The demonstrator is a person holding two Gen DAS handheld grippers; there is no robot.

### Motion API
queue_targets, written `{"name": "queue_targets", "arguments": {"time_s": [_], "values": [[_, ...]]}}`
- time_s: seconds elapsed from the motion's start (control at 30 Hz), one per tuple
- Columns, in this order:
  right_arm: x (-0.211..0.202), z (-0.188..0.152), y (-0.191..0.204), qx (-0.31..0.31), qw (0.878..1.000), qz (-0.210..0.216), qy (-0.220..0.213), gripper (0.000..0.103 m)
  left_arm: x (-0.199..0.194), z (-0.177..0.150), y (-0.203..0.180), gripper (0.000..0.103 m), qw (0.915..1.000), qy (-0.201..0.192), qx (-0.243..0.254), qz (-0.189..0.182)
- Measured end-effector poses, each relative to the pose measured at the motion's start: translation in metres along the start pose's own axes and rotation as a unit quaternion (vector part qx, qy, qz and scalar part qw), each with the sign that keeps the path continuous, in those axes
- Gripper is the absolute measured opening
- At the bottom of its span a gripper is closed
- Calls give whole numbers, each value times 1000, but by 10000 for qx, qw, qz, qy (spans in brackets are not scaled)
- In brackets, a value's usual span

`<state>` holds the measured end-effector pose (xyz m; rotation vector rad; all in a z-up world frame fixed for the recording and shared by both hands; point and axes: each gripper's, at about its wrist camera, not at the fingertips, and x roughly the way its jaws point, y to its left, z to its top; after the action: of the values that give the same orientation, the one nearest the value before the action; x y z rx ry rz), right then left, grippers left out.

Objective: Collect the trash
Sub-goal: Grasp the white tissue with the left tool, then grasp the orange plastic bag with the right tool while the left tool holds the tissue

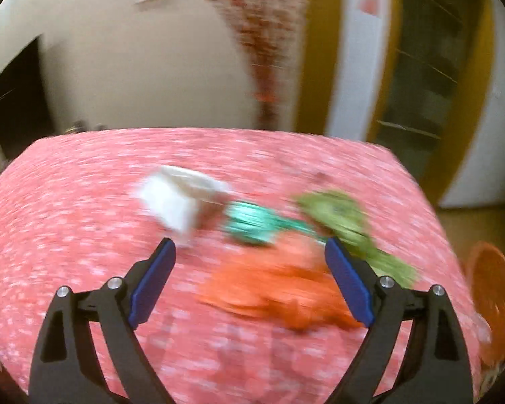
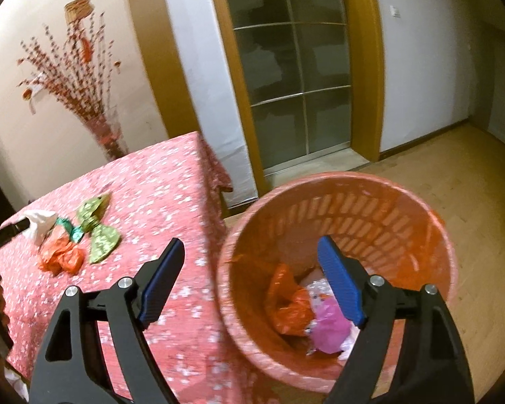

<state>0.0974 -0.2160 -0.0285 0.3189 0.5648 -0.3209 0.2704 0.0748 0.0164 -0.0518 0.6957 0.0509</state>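
On the pink tablecloth lie a white crumpled paper, a teal wrapper, a green wrapper and an orange plastic bag. My left gripper is open and empty, just above the orange bag; the view is blurred. The same trash shows in the right wrist view: white paper, teal wrapper, green wrapper, orange bag. My right gripper is open and empty over the rim of the orange-pink basket, which holds an orange bag and pink wrapper.
The basket stands on the wooden floor right of the table; it shows at the right edge of the left wrist view. A vase of red branches stands behind the table. A glass door is beyond.
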Motion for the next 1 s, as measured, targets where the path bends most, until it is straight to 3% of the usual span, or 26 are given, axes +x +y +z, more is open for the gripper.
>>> {"name": "queue_targets", "arguments": {"time_s": [0.17,0.6,0.83,1.0], "values": [[9,1,21,-154,9998,98,85,81,29,13,47,88,9989,142,-369,270],[33,1,67,-528,9980,216,259,81,96,33,69,86,9981,466,-372,180],[39,-2,86,-710,9964,330,319,81,108,35,69,54,9980,577,-231,-115],[39,-3,95,-776,9955,411,343,81,105,35,68,48,9984,516,-162,-135]]}}
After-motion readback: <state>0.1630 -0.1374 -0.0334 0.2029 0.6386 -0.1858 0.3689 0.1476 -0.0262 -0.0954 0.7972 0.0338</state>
